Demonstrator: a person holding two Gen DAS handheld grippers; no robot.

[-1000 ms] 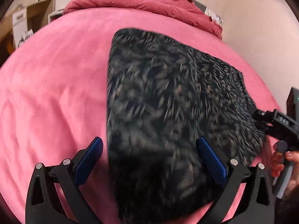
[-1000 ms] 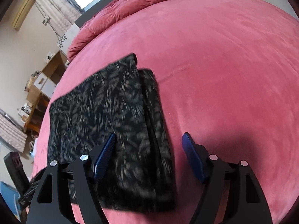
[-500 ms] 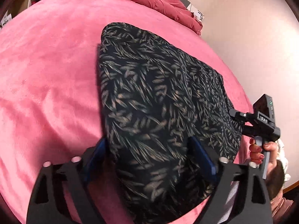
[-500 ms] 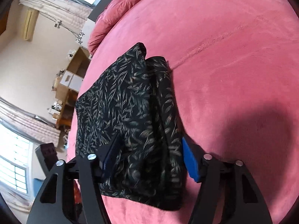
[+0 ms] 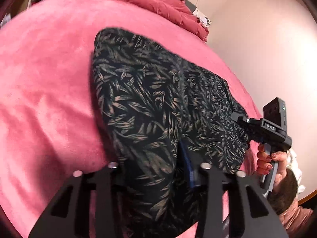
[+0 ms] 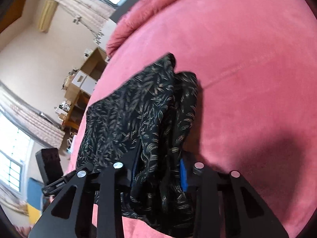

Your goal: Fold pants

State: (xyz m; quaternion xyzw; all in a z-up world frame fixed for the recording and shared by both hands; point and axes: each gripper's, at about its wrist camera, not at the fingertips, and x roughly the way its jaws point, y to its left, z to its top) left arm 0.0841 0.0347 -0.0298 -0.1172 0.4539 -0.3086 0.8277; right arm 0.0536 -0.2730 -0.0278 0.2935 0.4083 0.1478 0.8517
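On the pink bedspread (image 5: 39,99), the partly folded leaf-print pants (image 5: 154,103) are laid with the long axis running toward 12 o'clock from both tools. The near edge is clamped at one corner by the left gripper (image 5: 152,168) and at the other by the right gripper (image 6: 158,170); both are held low and level.
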